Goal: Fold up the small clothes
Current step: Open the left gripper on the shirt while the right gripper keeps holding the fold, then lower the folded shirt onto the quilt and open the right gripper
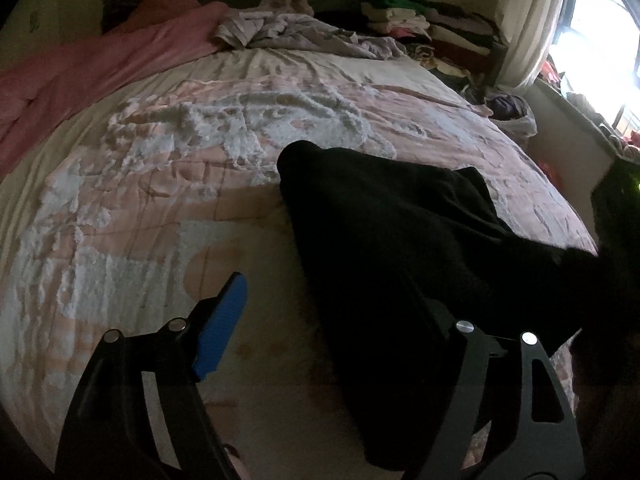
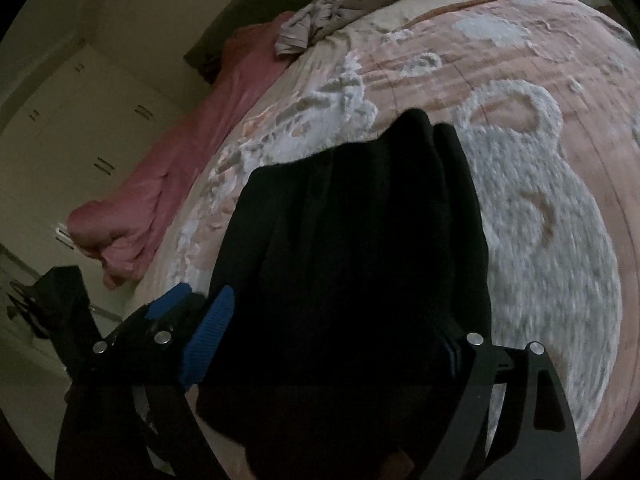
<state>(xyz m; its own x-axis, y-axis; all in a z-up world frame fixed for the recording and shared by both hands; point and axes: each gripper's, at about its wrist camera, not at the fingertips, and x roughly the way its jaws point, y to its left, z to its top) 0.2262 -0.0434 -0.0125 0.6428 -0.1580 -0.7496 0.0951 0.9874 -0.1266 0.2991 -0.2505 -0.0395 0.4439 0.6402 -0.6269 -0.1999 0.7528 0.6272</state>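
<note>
Black garment (image 2: 352,248) lengthwise toward headboard

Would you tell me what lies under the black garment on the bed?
The black garment lies on the pink-and-white bedspread. Whatever else might be beneath it is covered.

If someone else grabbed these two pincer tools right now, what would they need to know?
Left gripper: jaws wide, nothing pinched; the black garment lies partly between them on the bedspread.
Right gripper: jaws wide over the same garment, not gripping it.
Done: it looks folded lengthwise into a long strip.
Left: probably fold it shorter, then set it aside. A grey crumpled piece waits near the headboard; folded stacks sit beyond.
</note>
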